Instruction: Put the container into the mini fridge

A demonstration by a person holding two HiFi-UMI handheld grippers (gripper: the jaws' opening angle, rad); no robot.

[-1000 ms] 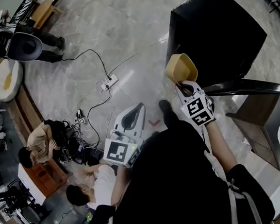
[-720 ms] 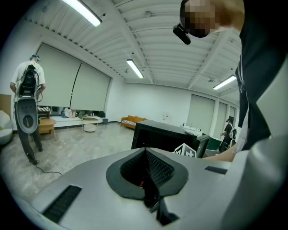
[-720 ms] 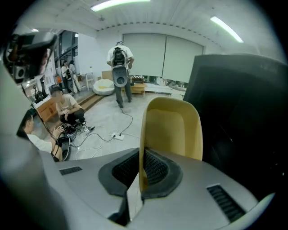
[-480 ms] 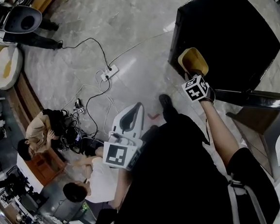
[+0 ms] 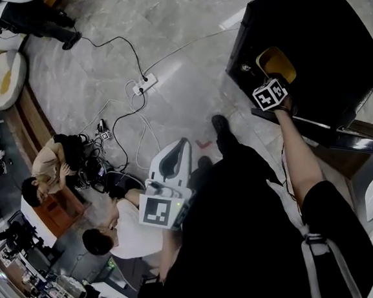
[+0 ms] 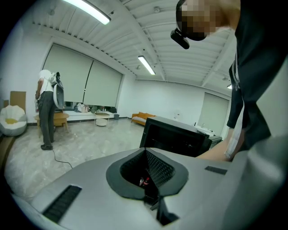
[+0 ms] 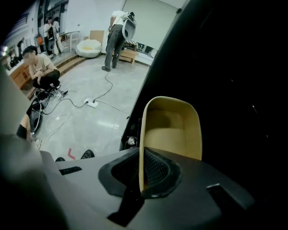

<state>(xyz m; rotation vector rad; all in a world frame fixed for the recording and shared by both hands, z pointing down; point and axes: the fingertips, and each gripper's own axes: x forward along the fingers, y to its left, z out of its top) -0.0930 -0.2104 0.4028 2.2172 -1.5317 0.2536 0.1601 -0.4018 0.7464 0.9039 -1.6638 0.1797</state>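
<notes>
Right claw (image 7: 143,173) is narrow, pinched on one side wall of the container (image 7: 173,130) at the rim. Left claw (image 6: 148,173) is closed on nothing, parked low by my body. The container hangs in the air at the mouth of the mini fridge (image 5: 324,53).

Handling guess: thin plastic tub, looks empty, so light. The wall is probably smooth and a bit flexible, so a one-wall pinch could let it swing. Grip low on the wall.

Hard to see: the fridge interior is pure black, with no shelf or floor edge visible. The container's base is hidden behind my claw. I can't tell if it has crossed the opening.
</notes>
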